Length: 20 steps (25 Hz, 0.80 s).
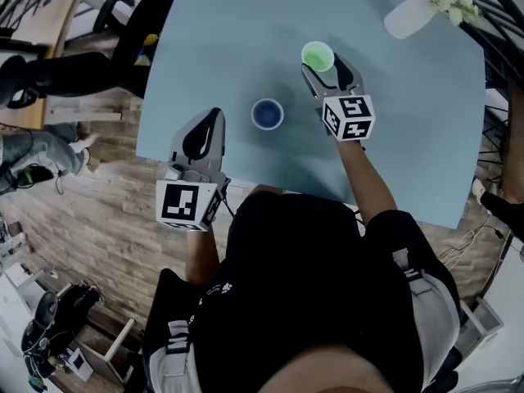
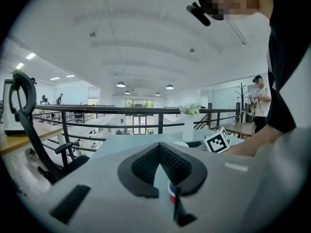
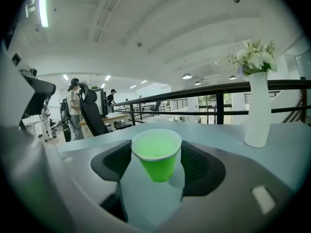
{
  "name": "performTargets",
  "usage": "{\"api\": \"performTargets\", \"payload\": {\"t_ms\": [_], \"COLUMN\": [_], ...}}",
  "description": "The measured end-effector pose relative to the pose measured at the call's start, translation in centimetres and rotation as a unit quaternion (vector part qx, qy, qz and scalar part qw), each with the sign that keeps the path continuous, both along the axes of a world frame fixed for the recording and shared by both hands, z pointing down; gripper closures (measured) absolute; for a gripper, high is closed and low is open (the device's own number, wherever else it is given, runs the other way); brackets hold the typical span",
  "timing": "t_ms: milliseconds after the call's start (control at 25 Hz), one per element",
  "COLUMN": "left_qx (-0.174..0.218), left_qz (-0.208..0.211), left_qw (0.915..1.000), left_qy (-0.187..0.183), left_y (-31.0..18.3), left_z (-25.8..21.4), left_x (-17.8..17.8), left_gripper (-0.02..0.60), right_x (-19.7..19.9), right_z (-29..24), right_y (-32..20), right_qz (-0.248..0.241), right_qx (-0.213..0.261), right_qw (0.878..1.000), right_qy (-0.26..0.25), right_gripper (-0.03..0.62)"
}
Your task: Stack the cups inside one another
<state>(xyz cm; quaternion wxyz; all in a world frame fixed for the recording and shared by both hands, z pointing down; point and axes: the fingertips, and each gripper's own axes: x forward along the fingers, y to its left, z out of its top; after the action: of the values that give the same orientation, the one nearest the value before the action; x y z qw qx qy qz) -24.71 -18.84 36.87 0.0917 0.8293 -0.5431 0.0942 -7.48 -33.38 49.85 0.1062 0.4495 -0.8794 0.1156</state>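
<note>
A green cup sits between the jaws of my right gripper, toward the far side of the pale blue table. In the right gripper view the green cup stands upright with both pads pressed against its sides, held by my right gripper off the tabletop. A blue cup stands upright and alone on the table, to the left of the green one and nearer me. My left gripper hovers at the table's near left edge, left of the blue cup, shut with nothing in it.
A white vase with flowers stands at the table's far right corner, also in the right gripper view. A black railing runs beyond the table. An office chair stands off the table's left side.
</note>
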Motion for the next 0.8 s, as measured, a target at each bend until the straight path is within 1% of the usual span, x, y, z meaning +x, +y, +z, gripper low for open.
{"api": "performTargets", "payload": {"t_ms": [400,800], "left_qx": [0.01,0.018], "left_qz": [0.009,0.011], "left_qw": [0.9999,0.9997], "left_qy": [0.004,0.011], "left_y": [0.8,1.6], "left_z": [-0.2,-0.4], "left_x": [0.6,0.5], "left_gripper": [0.591,0.591], "right_x": [-1.4,-4.2], "right_z": [-2.5,-4.4], "right_y": [4.7,9.0], "right_qz": [-0.037,-0.09], "right_qx": [0.011,0.02], "right_qw": [0.999,0.995], "right_qy": [-0.016,-0.025], "right_gripper": [0.278,0.278]}}
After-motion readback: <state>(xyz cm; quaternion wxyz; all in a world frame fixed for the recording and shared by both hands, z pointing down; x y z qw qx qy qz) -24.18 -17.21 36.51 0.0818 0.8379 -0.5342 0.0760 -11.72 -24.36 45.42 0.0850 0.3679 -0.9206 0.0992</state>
